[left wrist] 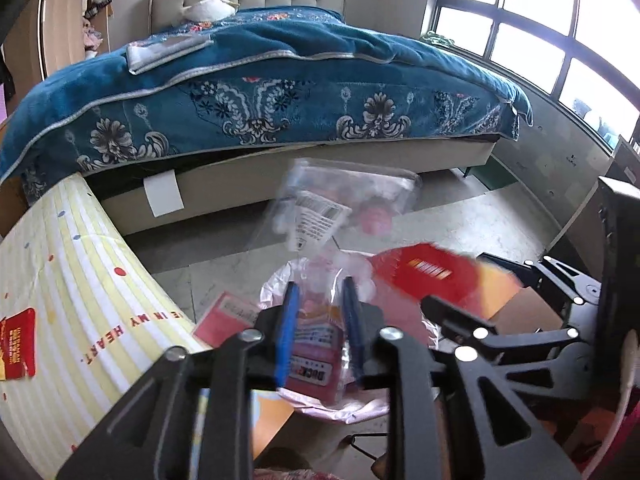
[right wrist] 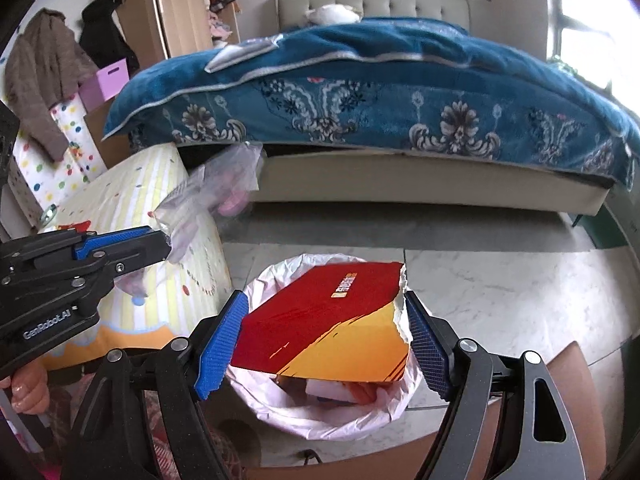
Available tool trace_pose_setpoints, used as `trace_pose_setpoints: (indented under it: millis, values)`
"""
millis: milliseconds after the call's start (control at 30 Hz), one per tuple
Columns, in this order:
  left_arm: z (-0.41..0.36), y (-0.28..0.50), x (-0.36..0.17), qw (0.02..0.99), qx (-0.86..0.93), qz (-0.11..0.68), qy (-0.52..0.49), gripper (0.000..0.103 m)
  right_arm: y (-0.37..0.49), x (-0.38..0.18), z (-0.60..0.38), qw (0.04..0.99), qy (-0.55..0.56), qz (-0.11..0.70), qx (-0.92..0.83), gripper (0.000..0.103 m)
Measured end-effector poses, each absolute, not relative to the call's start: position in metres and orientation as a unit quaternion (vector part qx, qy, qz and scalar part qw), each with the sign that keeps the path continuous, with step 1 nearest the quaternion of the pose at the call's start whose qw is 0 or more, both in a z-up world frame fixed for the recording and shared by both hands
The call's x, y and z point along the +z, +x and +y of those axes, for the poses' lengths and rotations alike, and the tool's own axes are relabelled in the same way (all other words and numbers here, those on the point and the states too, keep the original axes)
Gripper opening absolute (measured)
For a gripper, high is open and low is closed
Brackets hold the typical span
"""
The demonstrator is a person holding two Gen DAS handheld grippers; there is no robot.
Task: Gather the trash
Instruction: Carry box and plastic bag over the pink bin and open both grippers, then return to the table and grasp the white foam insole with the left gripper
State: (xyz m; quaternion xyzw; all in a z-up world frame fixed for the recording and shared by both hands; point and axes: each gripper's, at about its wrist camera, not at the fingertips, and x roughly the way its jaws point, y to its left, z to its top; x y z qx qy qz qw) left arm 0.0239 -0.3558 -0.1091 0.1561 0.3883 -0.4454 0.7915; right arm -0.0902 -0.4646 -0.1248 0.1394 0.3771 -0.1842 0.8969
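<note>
Both loads hang over the lined bin [right wrist: 320,412] at lower centre — ready to drop in. The right gripper [right wrist: 326,344] spans wide, fingers clamped on the stiff red-and-orange box [right wrist: 324,320] (one edge torn). The left gripper [left wrist: 320,320], fingers partly parted, has the crinkly clear plastic bag [left wrist: 320,216] between them; whether they grip, I cannot tell.

A home bedroom: a wide bed [right wrist: 400,92] under a blue flowered blanket [left wrist: 280,80], tufted headboard [right wrist: 372,6], clothes [right wrist: 36,76] hanging by the wall.
</note>
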Motion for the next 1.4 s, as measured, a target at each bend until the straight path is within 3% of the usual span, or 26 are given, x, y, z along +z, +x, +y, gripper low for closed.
trace_pose_setpoints:
  millis: [67, 167, 633, 1133, 1300, 1400]
  values:
    - [-0.357, 0.026, -0.110, 0.791, -0.445, 0.390, 0.153, 0.049, -0.090, -0.127, -0.468, 0.895, 0.140, 0.380, -0.187, 0.083]
    - [-0.356, 0.028, -0.111, 0.789, -0.447, 0.396, 0.145, 0.055, -0.095, -0.127, -0.468, 0.894, 0.137, 0.380, -0.192, 0.086]
    - [-0.312, 0.014, -0.082, 0.808, -0.442, 0.368, 0.128, 0.056, -0.128, -0.104, -0.459, 0.907, 0.148, 0.336, -0.207, 0.086]
    - [-0.200, 0.032, -0.068, 0.877, -0.308, 0.352, 0.111, 0.072, -0.111, -0.072, -0.404, 0.926, 0.131, 0.324, -0.143, 0.085]
    - [-0.153, 0.044, -0.069, 0.893, -0.255, 0.358, 0.095, 0.072, -0.082, -0.068, -0.367, 0.932, 0.108, 0.331, -0.099, 0.078]
    - [-0.123, 0.052, -0.072, 0.902, -0.222, 0.360, 0.086, 0.072, -0.060, -0.067, -0.343, 0.935, 0.093, 0.336, -0.073, 0.064]
